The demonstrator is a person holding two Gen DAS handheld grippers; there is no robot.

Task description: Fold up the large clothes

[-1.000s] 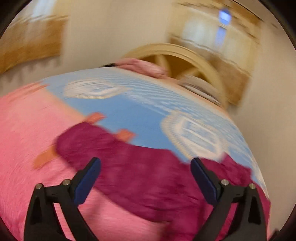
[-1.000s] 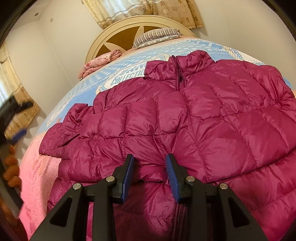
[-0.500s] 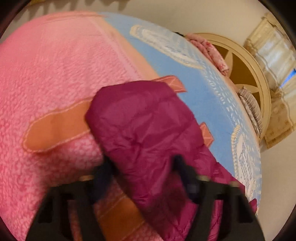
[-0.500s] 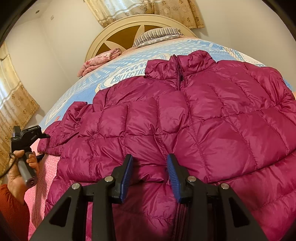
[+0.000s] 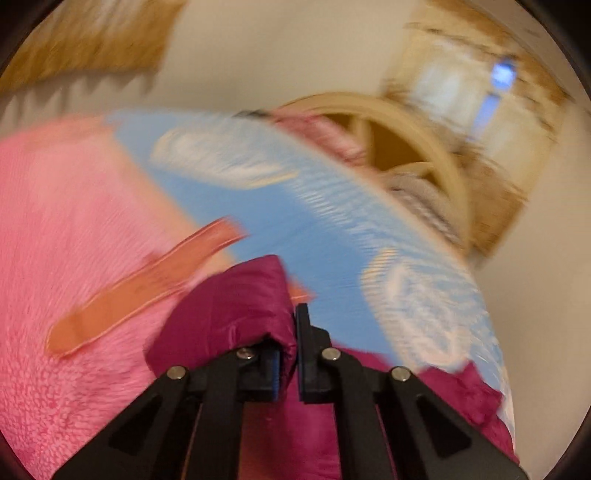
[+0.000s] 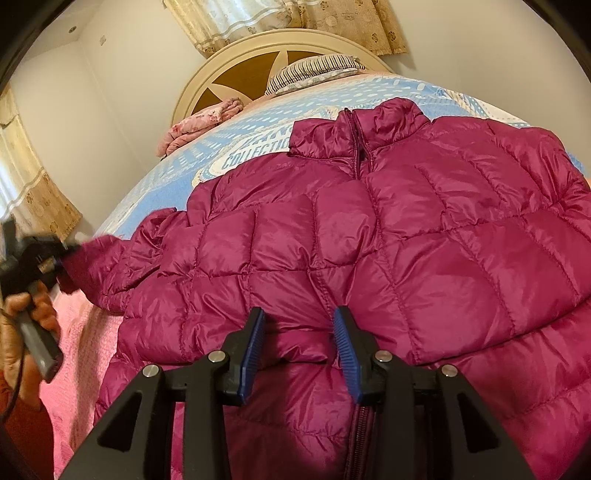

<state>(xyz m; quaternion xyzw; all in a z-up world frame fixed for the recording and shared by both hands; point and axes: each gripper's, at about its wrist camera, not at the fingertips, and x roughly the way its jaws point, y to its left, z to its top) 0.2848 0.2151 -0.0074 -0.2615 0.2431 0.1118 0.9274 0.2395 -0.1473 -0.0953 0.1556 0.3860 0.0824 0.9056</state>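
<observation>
Clamping down on the cuff end of the sleeve (image 5: 236, 306), the left gripper (image 5: 288, 354) has its jaws squeezed tight on that bunched magenta fabric, which bulges up between and over the blue pads. The picture from that side is smeared with motion. Over on the right wrist view, the magenta quilted puffer jacket (image 6: 369, 240) lies front-up across the bed, collar at the far end, zip running toward the near edge. The right gripper (image 6: 301, 347) sits at the near hem with its jaws partly apart and a ridge of the jacket's front between the blue pads; whether the pads actually press it, I cannot tell. At the far left of that view a hand (image 6: 22, 325) grips the handle of the other tool at the sleeve's tip. Under the jacket: a fuzzy pink blanket (image 5: 66, 229) with an orange stripe (image 5: 140, 288) on the near left, a light blue printed bedspread (image 6: 236, 147) beyond. At the far end, a cream arched headboard (image 6: 236, 66), a striped pillow (image 6: 314, 68), a folded pink floral cloth (image 6: 199, 122), and beige patterned curtains (image 6: 280, 18) behind.
</observation>
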